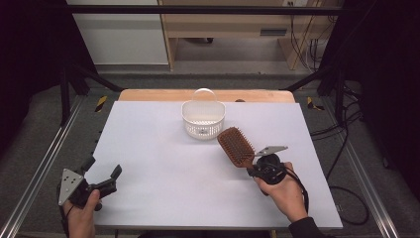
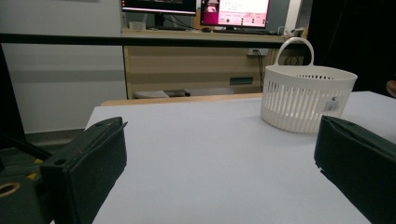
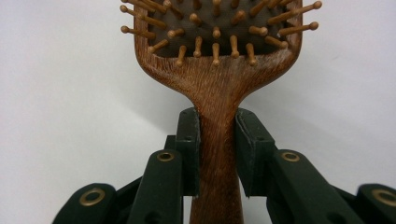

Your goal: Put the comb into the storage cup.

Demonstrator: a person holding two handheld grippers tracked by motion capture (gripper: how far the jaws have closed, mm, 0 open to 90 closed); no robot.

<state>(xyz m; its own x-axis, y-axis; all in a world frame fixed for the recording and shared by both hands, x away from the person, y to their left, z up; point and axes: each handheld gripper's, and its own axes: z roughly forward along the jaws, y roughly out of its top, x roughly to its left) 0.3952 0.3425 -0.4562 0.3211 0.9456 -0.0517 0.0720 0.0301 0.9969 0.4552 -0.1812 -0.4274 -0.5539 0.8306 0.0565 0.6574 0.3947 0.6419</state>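
Right gripper (image 3: pixel 217 140) clamps wooden hairbrush (image 1: pixel 236 146); basket (image 2: pixel 306 98) label unreadable.

A white-topped desk (image 1: pixel 163 163) with a wooden far edge carries a white slatted basket (image 1: pixel 203 120) toward twelve o'clock, standing upright on its surface

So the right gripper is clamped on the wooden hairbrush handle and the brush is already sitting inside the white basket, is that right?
Not quite. The right gripper is clamped on the wooden hairbrush handle, but the brush is not inside the white basket. The high view shows it outside the basket, just to the right of it and nearer the person, over the table.
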